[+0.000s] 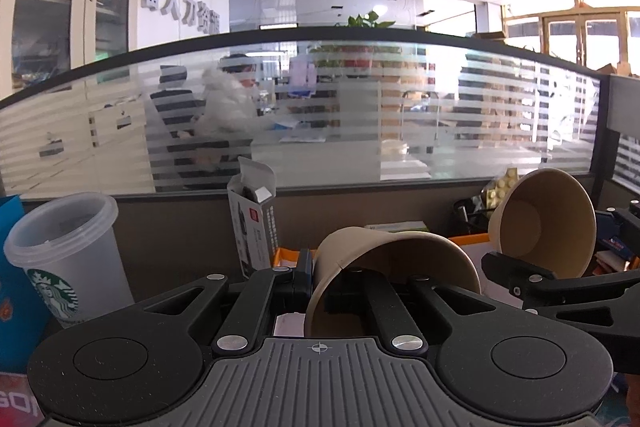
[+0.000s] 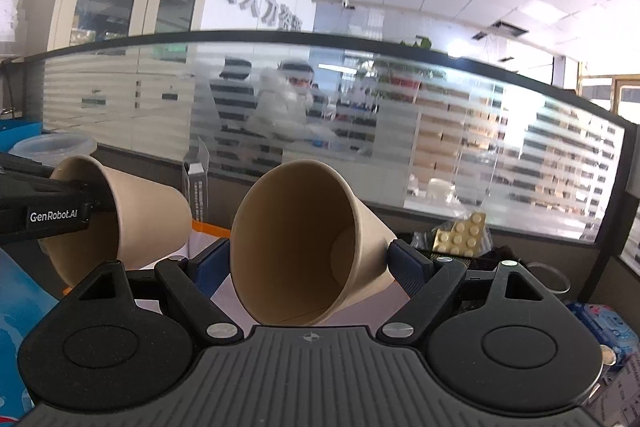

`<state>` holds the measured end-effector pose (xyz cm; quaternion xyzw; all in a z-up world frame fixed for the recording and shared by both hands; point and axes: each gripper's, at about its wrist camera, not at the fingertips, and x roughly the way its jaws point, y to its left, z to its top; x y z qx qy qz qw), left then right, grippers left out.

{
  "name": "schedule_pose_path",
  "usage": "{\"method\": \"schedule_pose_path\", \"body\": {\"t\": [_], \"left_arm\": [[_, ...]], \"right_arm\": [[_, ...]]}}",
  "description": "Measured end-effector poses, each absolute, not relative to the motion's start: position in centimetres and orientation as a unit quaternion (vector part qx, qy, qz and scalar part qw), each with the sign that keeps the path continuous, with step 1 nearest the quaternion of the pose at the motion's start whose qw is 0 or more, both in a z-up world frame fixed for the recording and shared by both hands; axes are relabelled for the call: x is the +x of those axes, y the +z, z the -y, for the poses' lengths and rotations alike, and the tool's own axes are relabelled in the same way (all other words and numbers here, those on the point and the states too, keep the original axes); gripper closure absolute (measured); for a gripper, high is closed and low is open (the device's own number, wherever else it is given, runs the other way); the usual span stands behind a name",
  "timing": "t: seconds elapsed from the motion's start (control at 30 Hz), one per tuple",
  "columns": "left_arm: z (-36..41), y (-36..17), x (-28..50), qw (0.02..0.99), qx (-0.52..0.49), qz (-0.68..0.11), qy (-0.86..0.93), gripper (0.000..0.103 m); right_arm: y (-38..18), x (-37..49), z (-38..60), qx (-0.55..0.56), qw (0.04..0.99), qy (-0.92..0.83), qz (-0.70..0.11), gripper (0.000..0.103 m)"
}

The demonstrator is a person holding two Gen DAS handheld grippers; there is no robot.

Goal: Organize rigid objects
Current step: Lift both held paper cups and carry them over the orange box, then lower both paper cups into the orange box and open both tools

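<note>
Two brown paper cups are held up side by side above the desk. In the left wrist view my left gripper [image 1: 320,279] is shut on the wall of one paper cup [image 1: 392,259], one finger inside its mouth and one outside. The cup lies tilted with its mouth toward the camera. To its right, my right gripper [image 1: 560,235] carries the second paper cup [image 1: 548,223]. In the right wrist view that second cup [image 2: 296,227] sits crosswise between the blue pads [image 2: 408,267] of my right gripper [image 2: 308,263]. The pads press on its sides. The left gripper [image 2: 96,203] and its cup [image 2: 152,223] show at the left.
A translucent plastic tumbler [image 1: 64,247] stands at the left beside a blue bag [image 1: 12,267]. An open small cardboard box [image 1: 252,215] stands behind the cups. A yellow studded brick plate [image 2: 460,233] lies at the right. A frosted glass partition [image 1: 320,107] closes the desk's far side, with a person seated behind it.
</note>
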<state>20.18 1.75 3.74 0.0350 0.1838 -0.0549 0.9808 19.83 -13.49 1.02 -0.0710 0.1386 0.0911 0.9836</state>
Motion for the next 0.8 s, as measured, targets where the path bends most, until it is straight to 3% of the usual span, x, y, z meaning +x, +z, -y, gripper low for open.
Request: {"method": "schedule_pose_path", "body": {"t": [0.8], "left_arm": [[0.8, -2.3, 26.5, 0.956, 0.067, -0.283, -0.043, 0.096]], "right_arm": [[-3.1, 25.8, 13.0, -0.072, 0.965, 0.093, -0.234, 0.021]]}}
